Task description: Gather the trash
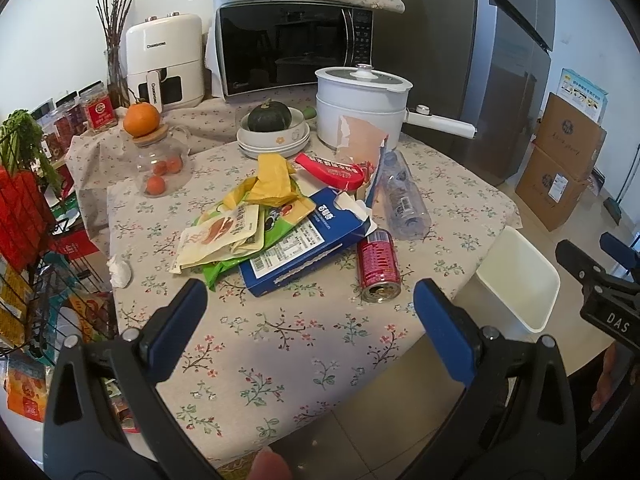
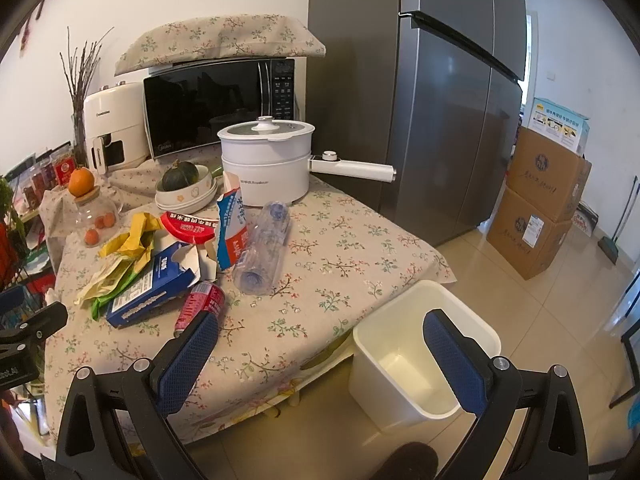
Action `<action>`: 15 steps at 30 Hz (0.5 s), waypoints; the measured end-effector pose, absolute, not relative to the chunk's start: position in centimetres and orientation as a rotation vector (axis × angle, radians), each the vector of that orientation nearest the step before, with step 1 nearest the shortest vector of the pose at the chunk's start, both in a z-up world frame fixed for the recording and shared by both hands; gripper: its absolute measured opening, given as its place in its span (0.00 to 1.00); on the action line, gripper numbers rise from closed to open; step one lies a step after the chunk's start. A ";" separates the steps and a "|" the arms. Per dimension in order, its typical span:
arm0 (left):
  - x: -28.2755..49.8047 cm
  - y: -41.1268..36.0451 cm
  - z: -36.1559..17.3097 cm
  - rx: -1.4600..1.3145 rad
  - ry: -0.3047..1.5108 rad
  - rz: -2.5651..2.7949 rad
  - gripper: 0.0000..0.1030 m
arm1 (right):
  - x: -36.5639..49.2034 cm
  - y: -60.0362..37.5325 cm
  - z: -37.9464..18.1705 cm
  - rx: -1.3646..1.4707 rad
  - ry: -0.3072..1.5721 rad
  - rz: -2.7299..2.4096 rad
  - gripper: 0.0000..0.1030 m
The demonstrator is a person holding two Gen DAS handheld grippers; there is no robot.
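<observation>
Trash lies heaped in the middle of the floral-clothed bench [image 1: 280,344] — a torn blue cardboard box [image 1: 300,248], a red drinks can [image 1: 378,266] on its side just beside the box, a clear crushed plastic bottle [image 1: 404,196], yellow and green snack wrappers [image 1: 240,224] and a red packet [image 1: 332,170]. Nothing is gripped, so the collecting looks to be at its very start. The left gripper [image 1: 310,312] hovers low over the near edge with its jaws wide apart, pointing at the box and can; the right gripper [image 2: 320,344], jaws also spread, hangs off the bench corner above the empty white plastic bin [image 2: 424,360] on the floor. Likely next move: advance the left gripper to the can — nearest and round, so it may roll — close on it and carry it right to the bin.
</observation>
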State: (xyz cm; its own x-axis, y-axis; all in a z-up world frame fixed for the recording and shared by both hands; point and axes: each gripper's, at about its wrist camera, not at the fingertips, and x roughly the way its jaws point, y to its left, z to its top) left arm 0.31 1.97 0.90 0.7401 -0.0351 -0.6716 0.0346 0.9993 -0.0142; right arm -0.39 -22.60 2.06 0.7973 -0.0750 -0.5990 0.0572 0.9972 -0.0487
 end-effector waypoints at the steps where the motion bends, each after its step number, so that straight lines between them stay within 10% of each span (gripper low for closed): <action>1: 0.3 1.9 0.9 -0.002 0.737 -0.040 0.99 | -0.4 -22.6 2.1 -0.029 0.645 -0.072 1.00; 15: 0.0 2.2 1.4 -0.022 0.712 -0.071 0.99 | -0.4 -22.6 1.9 -0.027 0.644 -0.076 1.00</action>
